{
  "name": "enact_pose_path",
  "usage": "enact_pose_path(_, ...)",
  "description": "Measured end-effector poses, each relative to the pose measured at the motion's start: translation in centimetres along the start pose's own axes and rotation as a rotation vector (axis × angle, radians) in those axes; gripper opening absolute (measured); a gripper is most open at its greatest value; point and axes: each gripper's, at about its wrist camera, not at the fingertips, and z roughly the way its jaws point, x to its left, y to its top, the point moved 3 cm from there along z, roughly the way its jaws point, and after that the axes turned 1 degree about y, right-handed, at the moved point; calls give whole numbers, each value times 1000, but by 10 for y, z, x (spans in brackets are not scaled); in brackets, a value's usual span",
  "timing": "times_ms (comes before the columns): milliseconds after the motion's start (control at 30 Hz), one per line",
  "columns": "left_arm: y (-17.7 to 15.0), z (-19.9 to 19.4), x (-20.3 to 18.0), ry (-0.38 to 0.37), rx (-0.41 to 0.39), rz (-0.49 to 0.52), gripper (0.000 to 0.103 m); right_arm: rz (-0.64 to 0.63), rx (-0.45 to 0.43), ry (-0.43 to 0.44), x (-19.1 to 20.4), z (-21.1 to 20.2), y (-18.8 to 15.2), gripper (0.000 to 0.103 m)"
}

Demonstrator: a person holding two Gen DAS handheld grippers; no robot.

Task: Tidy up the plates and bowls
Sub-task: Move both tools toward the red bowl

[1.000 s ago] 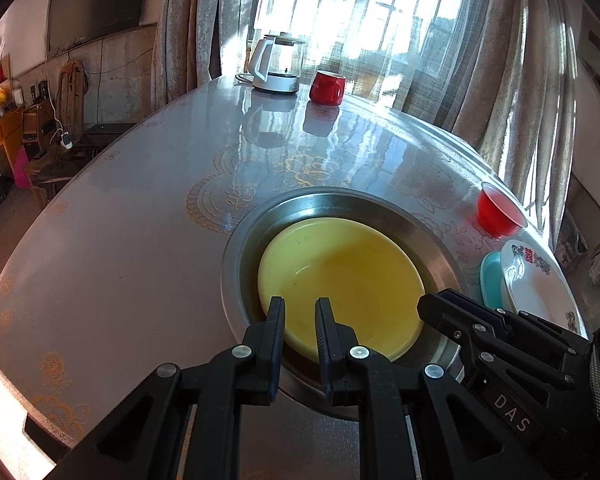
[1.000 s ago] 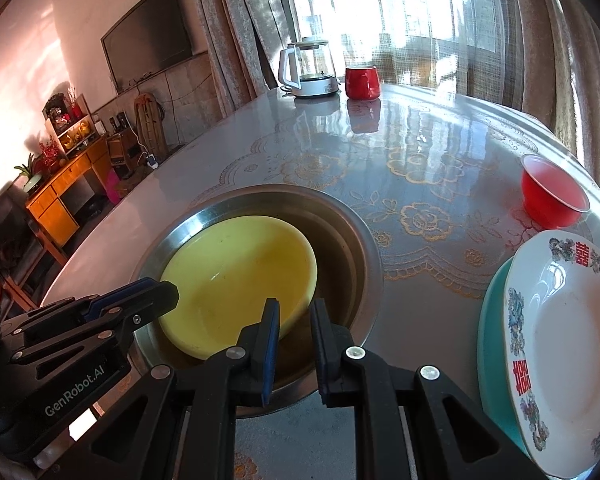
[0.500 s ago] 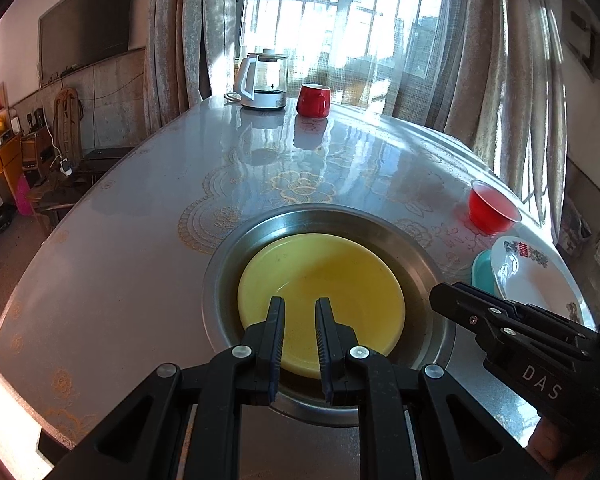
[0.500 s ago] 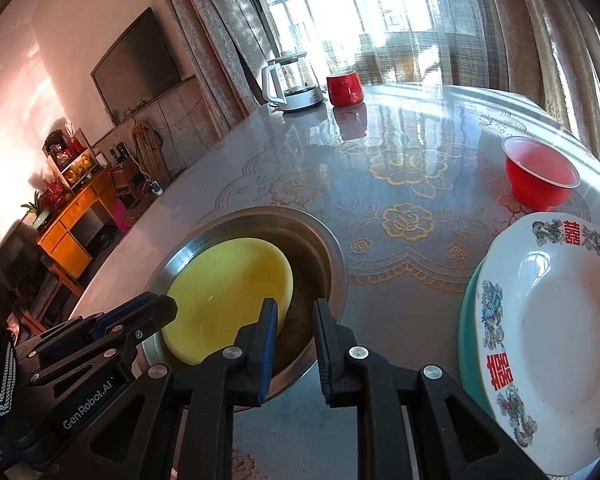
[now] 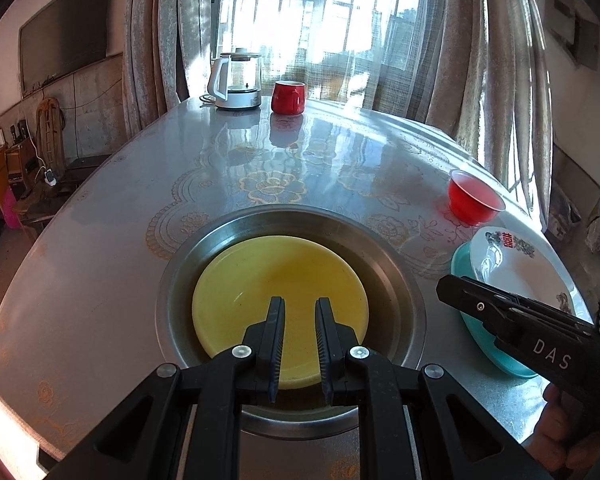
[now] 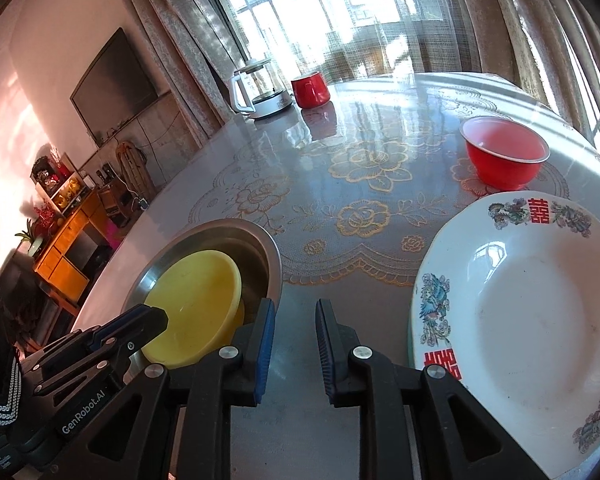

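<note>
A yellow plate (image 5: 280, 280) lies inside a round steel basin (image 5: 204, 240) sunk in the table. My left gripper (image 5: 300, 300) hovers over the plate's near edge, shut and empty. To the right, a white flowered plate (image 6: 532, 312) rests on a teal plate (image 5: 460, 260), with a red bowl (image 6: 504, 156) just behind them. My right gripper (image 6: 296, 302) is above bare table between the basin (image 6: 268, 248) and the white plate; its jaws are opening with nothing between them. Each gripper shows from the side in the other's view: the right gripper (image 5: 446, 288) and the left gripper (image 6: 160, 316).
A glass kettle (image 5: 236, 80) and a red mug (image 5: 288, 98) stand at the table's far edge by the curtained window. The round table (image 5: 100, 240) has a glossy floral cover. A hand (image 5: 568, 432) holds the right gripper at lower right.
Both grippers have drawn back from the basin. The right one has shifted right toward the white plate and rolled, and its jaws have widened slightly. The left jaws stay the same.
</note>
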Motion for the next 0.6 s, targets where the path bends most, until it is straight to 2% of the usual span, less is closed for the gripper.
enact_pose_path(233, 11, 2, -26, -40, -8, 47, 16, 81, -12, 0, -29, -16, 6, 25)
enact_pose_path(600, 34, 23, -69, -92, 24, 80, 16, 222, -39, -59, -96, -45, 30, 25)
